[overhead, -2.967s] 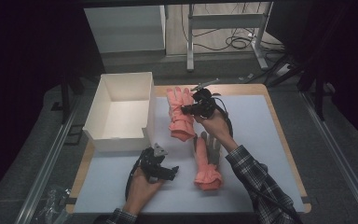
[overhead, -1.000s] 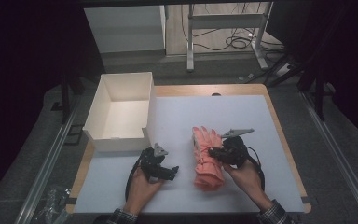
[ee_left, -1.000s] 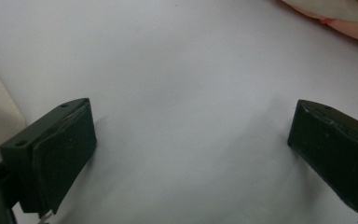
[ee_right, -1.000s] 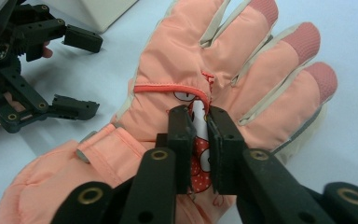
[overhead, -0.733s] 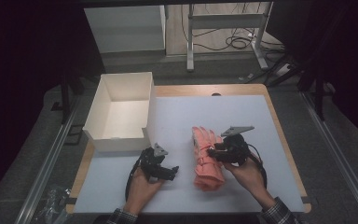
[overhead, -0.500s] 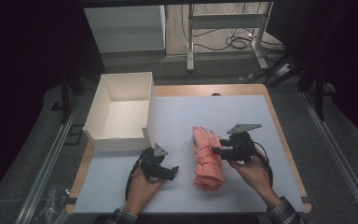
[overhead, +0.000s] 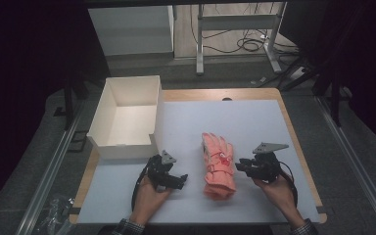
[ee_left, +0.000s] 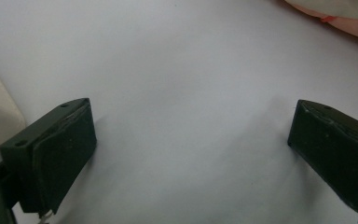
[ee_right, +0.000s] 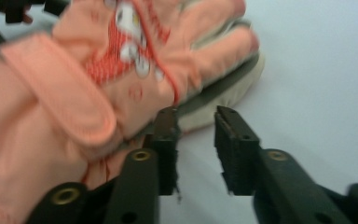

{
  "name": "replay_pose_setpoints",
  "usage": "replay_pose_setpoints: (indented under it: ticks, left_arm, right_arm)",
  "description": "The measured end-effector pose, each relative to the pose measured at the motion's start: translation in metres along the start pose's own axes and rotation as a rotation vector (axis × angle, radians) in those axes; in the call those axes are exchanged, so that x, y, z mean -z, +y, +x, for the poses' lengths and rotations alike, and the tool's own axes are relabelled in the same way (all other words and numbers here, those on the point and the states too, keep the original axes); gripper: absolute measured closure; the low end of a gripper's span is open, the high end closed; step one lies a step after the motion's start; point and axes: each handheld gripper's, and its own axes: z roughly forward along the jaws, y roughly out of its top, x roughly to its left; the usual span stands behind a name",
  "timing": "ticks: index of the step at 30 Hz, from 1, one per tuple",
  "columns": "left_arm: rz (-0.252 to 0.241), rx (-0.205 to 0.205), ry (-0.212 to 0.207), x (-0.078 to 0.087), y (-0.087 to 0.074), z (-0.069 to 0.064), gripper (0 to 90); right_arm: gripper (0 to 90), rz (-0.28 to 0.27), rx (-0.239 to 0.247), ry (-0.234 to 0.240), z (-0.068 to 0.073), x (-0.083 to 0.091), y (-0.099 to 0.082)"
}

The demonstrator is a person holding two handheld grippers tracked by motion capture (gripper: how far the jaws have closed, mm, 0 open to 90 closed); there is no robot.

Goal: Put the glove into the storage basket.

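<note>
Right jaws just beside gloves (ee_right: 98,88)

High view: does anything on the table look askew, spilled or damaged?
Nothing stands out. The pink gloves lie stacked in one neat pile on the grey mat, between the left tongs and the right tongs. The white box stands upright and empty at the mat's left edge, undamaged.

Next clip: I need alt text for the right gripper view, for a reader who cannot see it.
An orange winter glove with a white and red printed patch lies on a pale table surface, taking up the left of the picture. The right gripper rises from the bottom with its two black jaws slightly apart and nothing between them; the left jaw sits at the glove's edge.
</note>
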Motion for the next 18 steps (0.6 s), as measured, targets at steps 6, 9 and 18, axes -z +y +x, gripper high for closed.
replay_pose_setpoints:
  ticks: [6, 9, 18]
  left_arm:
    - [0.001, 0.0, -0.001, 0.0, 0.0, 0.0, 1.0]
    - [0.0, 0.001, -0.001, 0.0, 0.0, 0.0, 1.0]
    - [-0.005, 0.019, -0.008, 0.0, 0.0, 0.001, 1.2]
  right_arm:
    - [84.3, 0.03, 0.033, 0.039, 0.003, -0.003, -0.024]
    - [87.2, 0.039, 0.045, 0.067, 0.007, -0.005, -0.034]
    - [87.5, 0.048, 0.082, 0.127, 0.018, -0.012, -0.047]
